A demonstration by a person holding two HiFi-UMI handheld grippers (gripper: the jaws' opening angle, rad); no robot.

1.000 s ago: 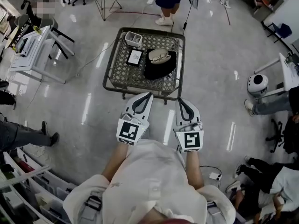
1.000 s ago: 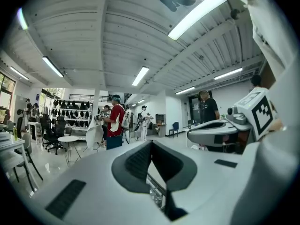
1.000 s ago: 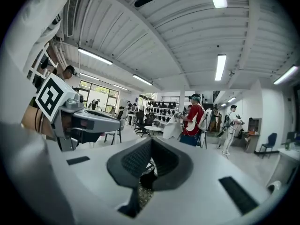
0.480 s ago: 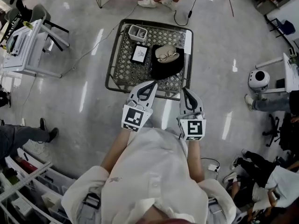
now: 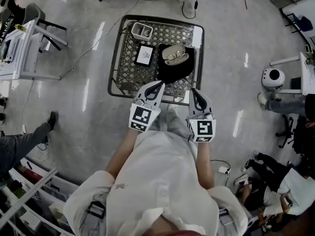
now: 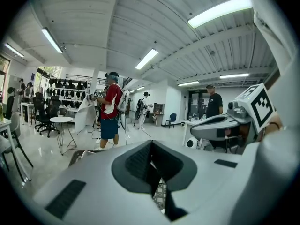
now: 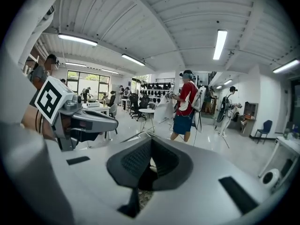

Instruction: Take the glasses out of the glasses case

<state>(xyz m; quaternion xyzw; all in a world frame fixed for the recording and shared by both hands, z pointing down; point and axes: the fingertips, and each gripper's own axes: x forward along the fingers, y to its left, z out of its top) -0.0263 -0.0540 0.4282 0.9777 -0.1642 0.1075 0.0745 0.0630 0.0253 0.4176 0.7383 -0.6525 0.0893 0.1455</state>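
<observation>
Both grippers have come forward and down since the earlier frame: tips were short of the table, now they sit over its near edge.

Head view: left gripper (image 5: 159,84) and right gripper (image 5: 193,91) are side by side, both pinched to a point, nothing in either. Mesh table (image 5: 114,68) is straight ahead. The glasses case (image 5: 175,54) lies open on a black cloth (image 5: 172,73) in the table's right half, about midway between near and far edge. It's ahead of both tips, between their two lines and nearer the right one's, clear of both. Glasses (image 5: 173,58) lie inside the case. We read the long axis of case and glasses as running roughly along the far edge, right end tipped slightly toward it. A card (image 5: 144,54) is left of the cloth and a white tray (image 5: 141,30) sits by the far left corner.

Left gripper view: jaws meet at the tip, with mesh showing in the gap below. Case not visible. A person in a red top (image 6: 111,108) stands beyond.

Right gripper view: jaws fully together, empty. A pale patch shows just under the tips; we can't tell what it is.
</observation>
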